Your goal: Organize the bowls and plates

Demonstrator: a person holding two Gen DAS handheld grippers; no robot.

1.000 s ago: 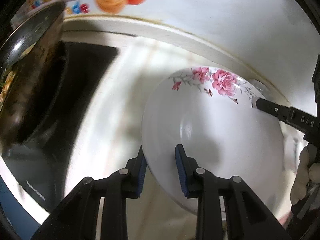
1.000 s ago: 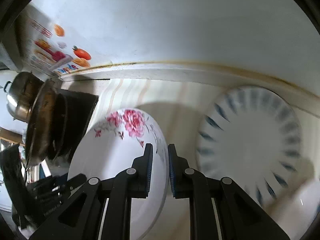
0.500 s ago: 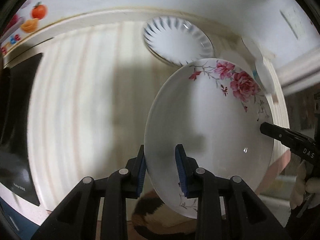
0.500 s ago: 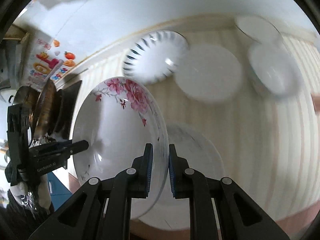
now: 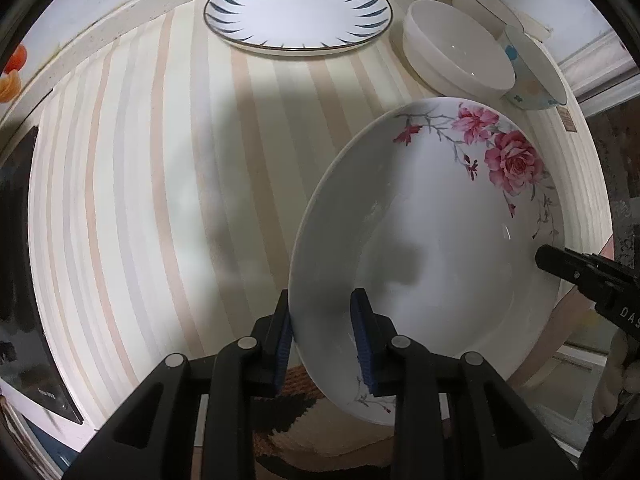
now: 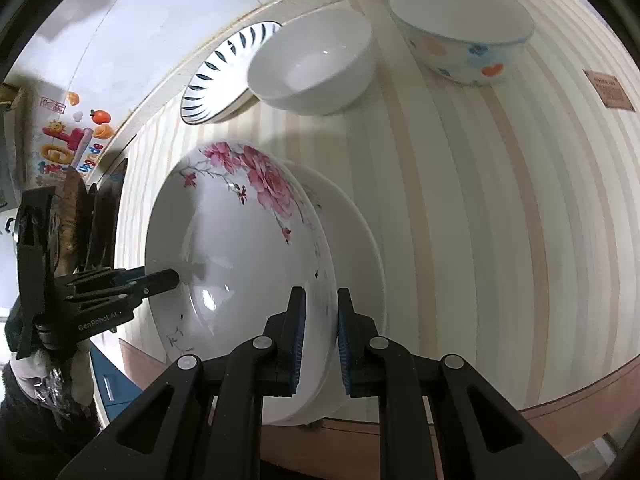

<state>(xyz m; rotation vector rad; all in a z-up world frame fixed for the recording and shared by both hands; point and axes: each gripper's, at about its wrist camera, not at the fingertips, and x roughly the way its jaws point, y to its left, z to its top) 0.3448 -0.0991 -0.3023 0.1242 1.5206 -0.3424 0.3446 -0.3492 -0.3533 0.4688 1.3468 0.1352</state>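
Gripping opposite rims, the left gripper (image 5: 322, 344) and right gripper (image 6: 320, 338) both clamp the rose plate (image 5: 432, 248), tilted over a second plate (image 6: 352, 240) at the table's (image 5: 132, 184) near edge. Striped tabletop lies bare to the left; the blue plate (image 5: 298, 12) and bowls (image 6: 316, 68) sit near the far edge.

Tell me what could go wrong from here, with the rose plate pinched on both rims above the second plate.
1. The rose plate is held only at its rim by the left gripper and the right gripper; uneven motion could make it slip.
2. It hangs tilted over the plate below; lowered that way, one edge may strike first and chip.
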